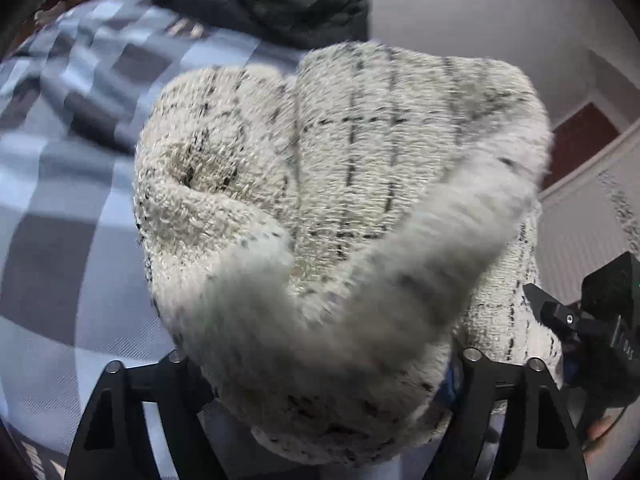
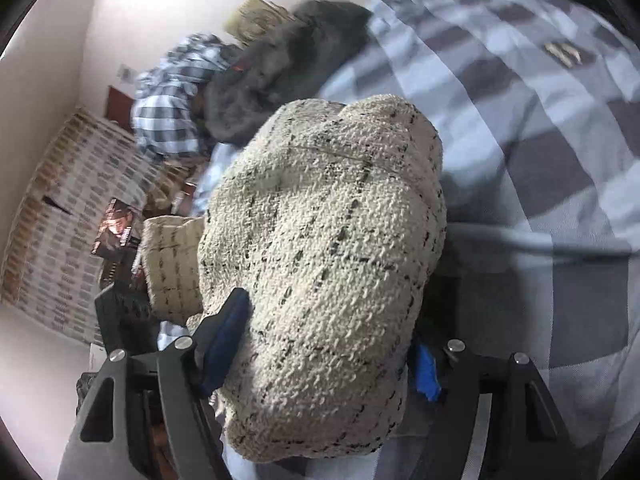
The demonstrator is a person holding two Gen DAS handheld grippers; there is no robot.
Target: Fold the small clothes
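A cream knitted garment (image 1: pixel 344 184) with thin dark grid lines is bunched into a thick bundle and held above the bed. In the left wrist view it fills the whole gap of my left gripper (image 1: pixel 324 360), whose jaws stand wide and are shut on it; the pads are mostly hidden by the knit. In the right wrist view the same garment (image 2: pixel 320 240) bulges between the fingers of my right gripper (image 2: pixel 320 344). The blue pads (image 2: pixel 224 340) press into it from both sides. The right gripper's body (image 1: pixel 596 320) shows at the left view's right edge.
A blue and grey checked bedspread (image 1: pixel 68 208) lies under the bundle. A dark grey garment (image 1: pixel 272 4) lies at its far side, and a blue plaid shirt (image 2: pixel 172 100) is beside it. A white wall (image 1: pixel 500 20) and a patterned carton (image 2: pixel 68 216) border the bed.
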